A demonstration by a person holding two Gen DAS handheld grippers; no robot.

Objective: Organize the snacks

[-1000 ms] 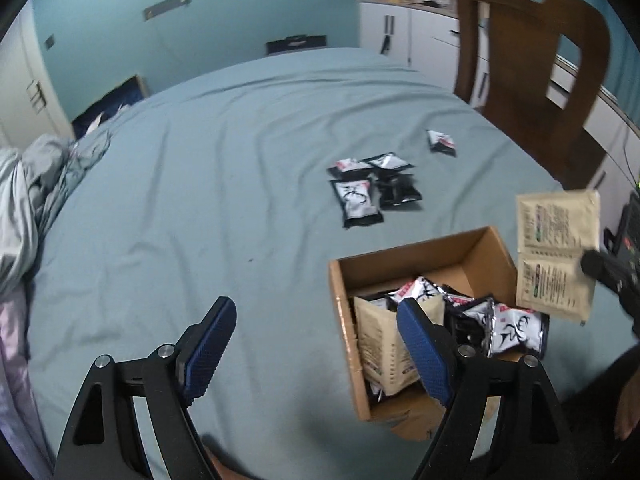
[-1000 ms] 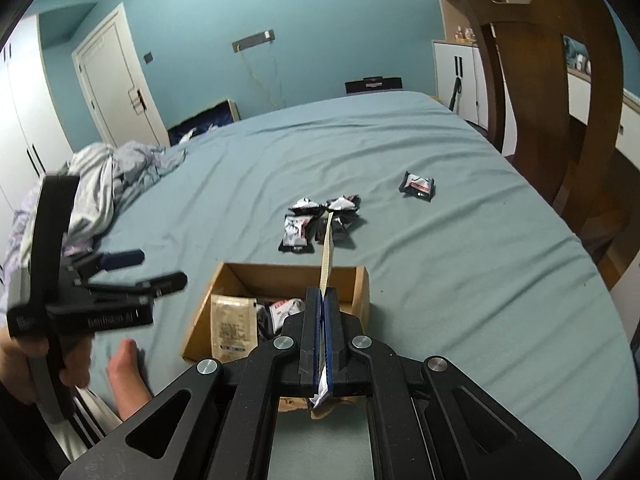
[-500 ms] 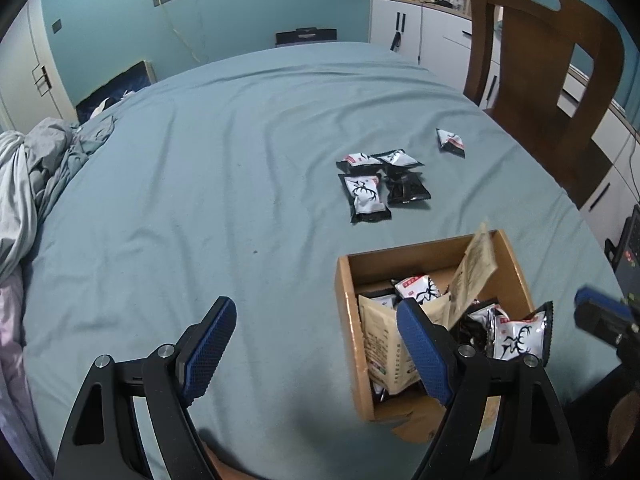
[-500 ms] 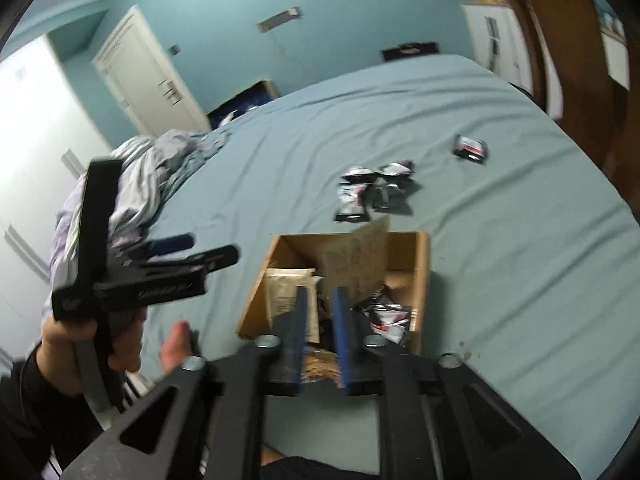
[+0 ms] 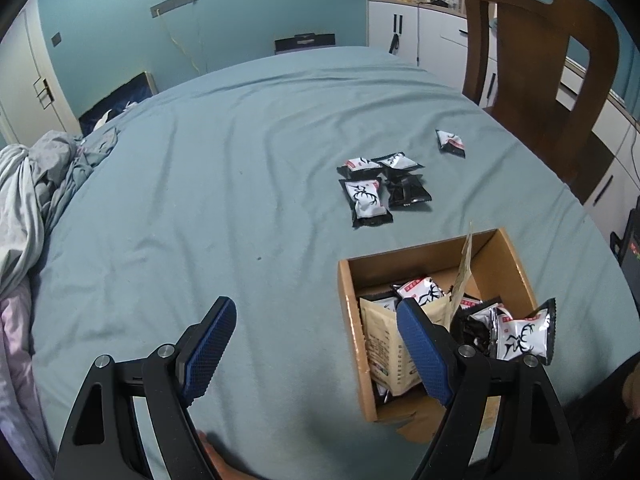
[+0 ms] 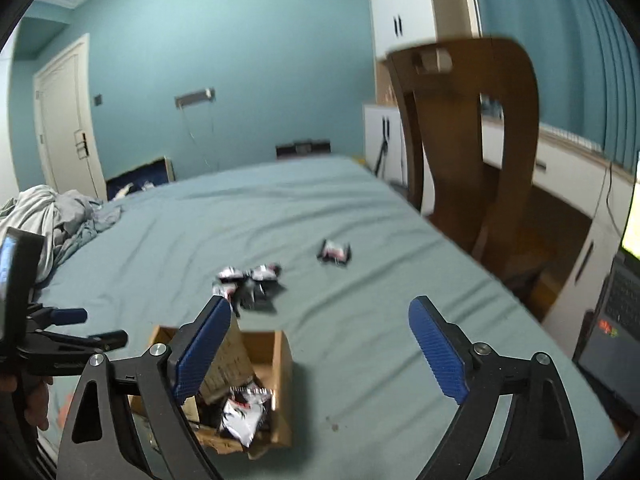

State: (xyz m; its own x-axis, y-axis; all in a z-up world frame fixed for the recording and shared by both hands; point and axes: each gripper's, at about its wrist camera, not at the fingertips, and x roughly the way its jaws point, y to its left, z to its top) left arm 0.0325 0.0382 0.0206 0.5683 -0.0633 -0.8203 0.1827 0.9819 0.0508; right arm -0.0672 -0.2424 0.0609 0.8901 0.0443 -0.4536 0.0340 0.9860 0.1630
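A cardboard box (image 5: 504, 256) sits on the blue bed at the near right, holding several black-and-white snack packets and beige sachets; one beige sachet (image 5: 464, 268) stands on edge inside it. The box also shows in the right wrist view (image 6: 282, 356). A cluster of black-and-white packets (image 5: 380, 188) lies on the sheet beyond the box, with a lone packet (image 5: 450, 143) farther right. My left gripper (image 5: 312, 344) is open and empty, just left of the box. My right gripper (image 6: 320, 350) is open and empty, above the bed right of the box.
A wooden chair (image 5: 552, 60) stands at the bed's right edge. Crumpled grey bedding (image 5: 32, 184) lies at the left. White cabinets (image 5: 416, 28) line the far wall. A laptop (image 6: 616, 308) sits at the far right.
My right gripper opened and let the beige sachet drop into the box, then pulled back and up to the right. The left gripper stayed open and shifted only slightly.
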